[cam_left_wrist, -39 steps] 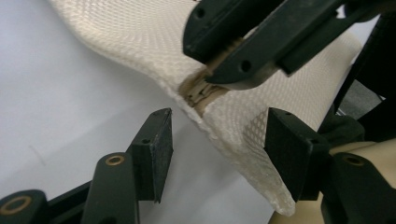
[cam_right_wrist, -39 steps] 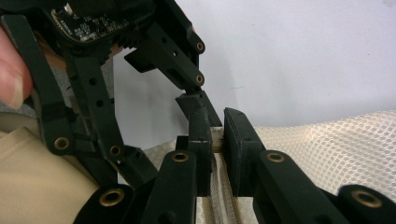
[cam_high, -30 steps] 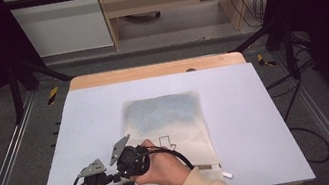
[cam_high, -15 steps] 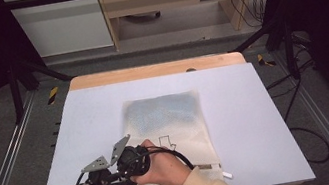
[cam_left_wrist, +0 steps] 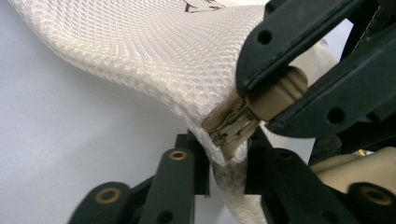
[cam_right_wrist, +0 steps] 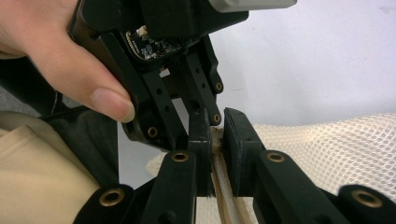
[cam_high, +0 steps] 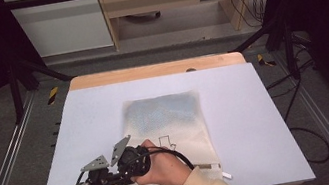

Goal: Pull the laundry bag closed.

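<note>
At the table's (cam_high: 256, 107) near edge, both tools pinch the mesh bag (cam_high: 166, 117): left tool (cam_left_wrist: 224, 182), just closing, grips its corner; right tool (cam_right_wrist: 217, 140) grips the zipper (cam_right_wrist: 224, 196).

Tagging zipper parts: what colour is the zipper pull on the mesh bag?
Beige. The pull shows best in the left gripper view, against the white mesh bag.

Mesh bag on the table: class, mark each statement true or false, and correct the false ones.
1. The mesh bag lies on the white table. True.
2. The right gripper has its jaws shut on the zipper pull. True.
3. The left gripper holds its jaws wide open, clear of the bag. False: they have just been closing and pinch the bag's corner beside the zipper.
4. The bag is black. False: it is cream-white mesh.
</note>
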Available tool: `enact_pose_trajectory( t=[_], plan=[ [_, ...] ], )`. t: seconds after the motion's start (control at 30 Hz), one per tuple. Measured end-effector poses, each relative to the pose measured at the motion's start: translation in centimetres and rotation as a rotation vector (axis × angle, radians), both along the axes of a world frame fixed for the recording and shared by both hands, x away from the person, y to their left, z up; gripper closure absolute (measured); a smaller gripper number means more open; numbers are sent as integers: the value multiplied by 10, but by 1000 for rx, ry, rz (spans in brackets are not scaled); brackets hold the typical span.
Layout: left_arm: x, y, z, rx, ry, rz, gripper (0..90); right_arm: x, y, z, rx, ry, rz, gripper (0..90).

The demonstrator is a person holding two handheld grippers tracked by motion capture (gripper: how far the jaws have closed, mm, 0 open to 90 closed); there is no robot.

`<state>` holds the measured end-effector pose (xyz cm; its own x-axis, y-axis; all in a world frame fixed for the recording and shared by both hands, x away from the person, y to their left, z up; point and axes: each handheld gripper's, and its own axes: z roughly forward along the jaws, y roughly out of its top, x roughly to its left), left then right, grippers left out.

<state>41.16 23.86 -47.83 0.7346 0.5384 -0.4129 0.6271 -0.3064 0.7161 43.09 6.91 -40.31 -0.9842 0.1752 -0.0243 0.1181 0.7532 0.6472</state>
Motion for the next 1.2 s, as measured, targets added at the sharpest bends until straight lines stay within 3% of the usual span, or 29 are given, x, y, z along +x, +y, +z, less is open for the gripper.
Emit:
enact_pose_trajectory(
  t=[0.17, 0.37, 0.63, 0.97, 1.2],
  plan=[
    [0, 2, 1, 12, -18, 23, 826, 0, -2, -2, -9, -13, -3, 819],
    [-1, 2, 2, 24, -8, 26, 831, -2, -2, -5, -33, -32, 11, 819],
    [-1, 2, 3, 22, -13, 26, 835, -1, -6, -7, -39, -21, 5, 821],
    [-1, 3, 3, 28, -15, 36, 838, -2, -9, -8, -97, -39, 3, 821],
    [-2, 2, 4, 35, -20, 29, 836, -1, -15, -10, -96, -24, -2, 821]
  ],
)
